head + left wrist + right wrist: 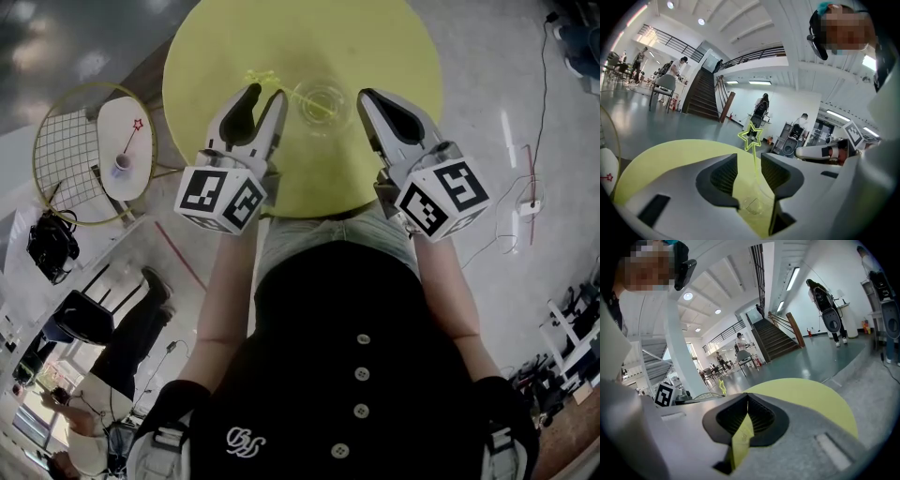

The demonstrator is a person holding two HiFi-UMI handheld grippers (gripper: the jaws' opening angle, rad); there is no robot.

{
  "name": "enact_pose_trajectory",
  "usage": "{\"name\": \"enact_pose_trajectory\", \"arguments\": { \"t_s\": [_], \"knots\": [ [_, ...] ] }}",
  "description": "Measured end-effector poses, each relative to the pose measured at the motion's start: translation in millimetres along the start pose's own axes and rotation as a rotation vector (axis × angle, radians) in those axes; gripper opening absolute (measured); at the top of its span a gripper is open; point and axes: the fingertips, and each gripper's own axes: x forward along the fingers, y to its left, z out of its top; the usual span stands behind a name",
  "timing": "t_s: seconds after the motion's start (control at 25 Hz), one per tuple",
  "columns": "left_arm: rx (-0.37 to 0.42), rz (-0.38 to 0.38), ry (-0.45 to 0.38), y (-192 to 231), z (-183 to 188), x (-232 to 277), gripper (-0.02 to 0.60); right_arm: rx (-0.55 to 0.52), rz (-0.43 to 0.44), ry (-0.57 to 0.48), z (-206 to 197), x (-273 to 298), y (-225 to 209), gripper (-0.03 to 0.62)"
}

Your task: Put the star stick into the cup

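A clear cup (322, 105) stands on the round yellow table (394, 47). The yellow-green star stick (263, 76) leans in the cup, its star end tipped to the left. My left gripper (265, 95) is open just left of the cup. In the left gripper view the star stick (752, 136) rises between the open jaws of the left gripper (749, 161) without touching the pads, its foot in the cup (753, 205). My right gripper (367, 96) is shut and empty right of the cup, and its tips meet in the right gripper view (747, 397).
A small white side table (120, 141) at the left carries a red star stick and a small cup, beside a yellow wire frame (67, 155). A black bag (52, 246) and a chair lie on the floor lower left. Cables run across the floor at right.
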Motion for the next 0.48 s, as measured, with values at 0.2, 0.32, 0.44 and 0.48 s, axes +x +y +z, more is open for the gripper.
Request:
{"name": "enact_pose_trajectory", "arguments": {
  "t_s": [0.2, 0.32, 0.44, 0.48],
  "knots": [
    [0.009, 0.036, -0.045, -13.0, 6.8, -14.8, 0.143, -0.019, 0.046, -0.004, 2.1, -14.0, 6.8, 0.005],
    [0.013, 0.049, -0.075, -25.6, 10.5, -25.1, 0.143, -0.034, 0.079, 0.001, 1.8, -23.7, 14.0, 0.005],
    [0.028, 0.055, -0.093, -42.6, 15.4, -37.0, 0.143, -0.045, 0.106, 0.003, -0.5, -37.6, 20.8, 0.005],
    [0.032, 0.058, -0.099, -48.0, 17.0, -40.9, 0.143, -0.046, 0.110, 0.000, -1.1, -42.5, 22.3, 0.005]
  ]
}}
